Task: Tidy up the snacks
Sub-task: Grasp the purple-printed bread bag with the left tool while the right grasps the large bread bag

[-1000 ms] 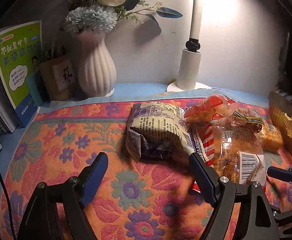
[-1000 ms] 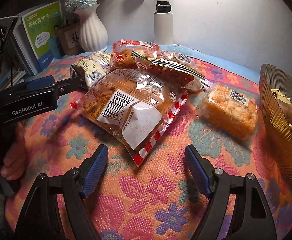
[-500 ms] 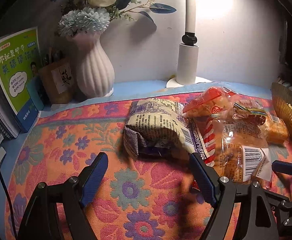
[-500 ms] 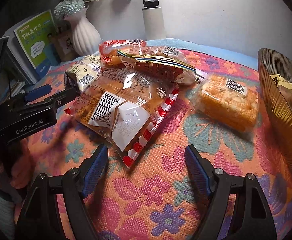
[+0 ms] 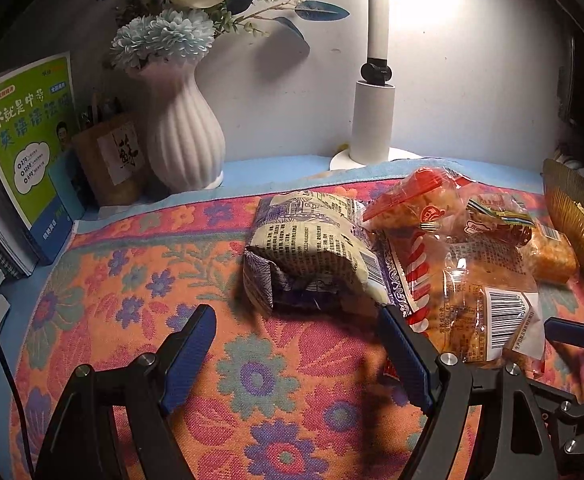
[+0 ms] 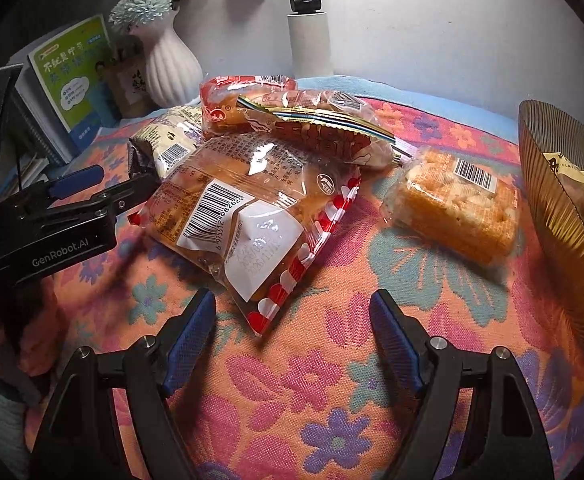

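Note:
Several wrapped snacks lie in a pile on the floral cloth. A cream and purple printed packet (image 5: 316, 256) sits just ahead of my left gripper (image 5: 298, 340), which is open and holds nothing. A clear bread bag with a red-white striped edge (image 6: 247, 216) lies in front of my right gripper (image 6: 294, 328), also open and empty. Behind it rest a red bread bag (image 6: 243, 100) and a long snack bag (image 6: 320, 132). A wrapped orange cake block (image 6: 456, 204) lies to the right. The gold ribbed bowl (image 6: 552, 184) at the far right holds a few snacks.
A white ribbed vase with flowers (image 5: 183, 132), a white lamp base (image 5: 372, 124), a small brown holder (image 5: 111, 156) and green books (image 5: 27, 132) stand along the back wall. The left gripper's body (image 6: 51, 232) and a person's hand (image 6: 31, 340) fill the left of the right wrist view.
Both views have shifted slightly as the grippers rolled a little. The snacks lie where they were and both grippers stay open.

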`<state>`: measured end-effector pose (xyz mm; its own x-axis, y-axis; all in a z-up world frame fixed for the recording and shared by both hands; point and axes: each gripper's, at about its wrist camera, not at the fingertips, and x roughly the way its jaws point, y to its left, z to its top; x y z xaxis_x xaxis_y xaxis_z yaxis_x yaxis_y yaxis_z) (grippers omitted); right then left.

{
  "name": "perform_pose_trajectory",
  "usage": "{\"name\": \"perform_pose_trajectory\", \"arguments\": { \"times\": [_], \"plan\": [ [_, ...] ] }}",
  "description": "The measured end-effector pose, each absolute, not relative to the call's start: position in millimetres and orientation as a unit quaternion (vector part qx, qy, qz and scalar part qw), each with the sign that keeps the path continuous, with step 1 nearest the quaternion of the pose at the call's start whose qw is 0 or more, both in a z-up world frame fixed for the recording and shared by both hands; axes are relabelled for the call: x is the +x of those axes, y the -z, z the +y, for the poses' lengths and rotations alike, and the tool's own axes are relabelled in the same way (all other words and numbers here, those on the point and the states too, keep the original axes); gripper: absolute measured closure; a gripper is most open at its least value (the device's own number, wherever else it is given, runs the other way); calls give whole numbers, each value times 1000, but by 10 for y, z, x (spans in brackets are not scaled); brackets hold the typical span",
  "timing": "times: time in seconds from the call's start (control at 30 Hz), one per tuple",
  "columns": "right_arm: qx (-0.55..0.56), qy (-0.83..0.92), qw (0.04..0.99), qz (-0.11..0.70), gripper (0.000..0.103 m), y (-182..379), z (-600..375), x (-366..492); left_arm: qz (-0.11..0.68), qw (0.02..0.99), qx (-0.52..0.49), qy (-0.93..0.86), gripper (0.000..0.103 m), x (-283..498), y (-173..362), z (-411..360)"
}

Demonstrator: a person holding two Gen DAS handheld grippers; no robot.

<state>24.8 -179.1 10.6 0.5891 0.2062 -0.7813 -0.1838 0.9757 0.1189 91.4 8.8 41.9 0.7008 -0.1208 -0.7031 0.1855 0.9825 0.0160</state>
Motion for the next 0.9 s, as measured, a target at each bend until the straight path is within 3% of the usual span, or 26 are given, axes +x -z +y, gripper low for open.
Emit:
{"name": "perform_pose_trajectory", "arguments": {
  "times": [0.13,0.3,0.63,0.8,0.83,0.9],
  "plan": [
    [25,-108,892,439,24,-119,-1841,259,414,901,-11,127,15,1030,-423,215],
    [25,-116,883,453,24,-149,-1813,364,465,868,-54,164,15,1259,-416,216],
    [64,-163,867,466,24,-213,-1731,741,471,868,-77,133,15,1688,-300,138],
    [52,-159,874,455,26,-236,-1649,770,460,876,-73,126,29,1678,-279,137],
    [50,-158,876,454,28,-240,-1642,770,459,876,-72,129,37,1664,-287,138],
    [47,-156,877,452,33,-260,-1630,767,454,879,-68,128,39,1626,-317,141]
  ]
}}
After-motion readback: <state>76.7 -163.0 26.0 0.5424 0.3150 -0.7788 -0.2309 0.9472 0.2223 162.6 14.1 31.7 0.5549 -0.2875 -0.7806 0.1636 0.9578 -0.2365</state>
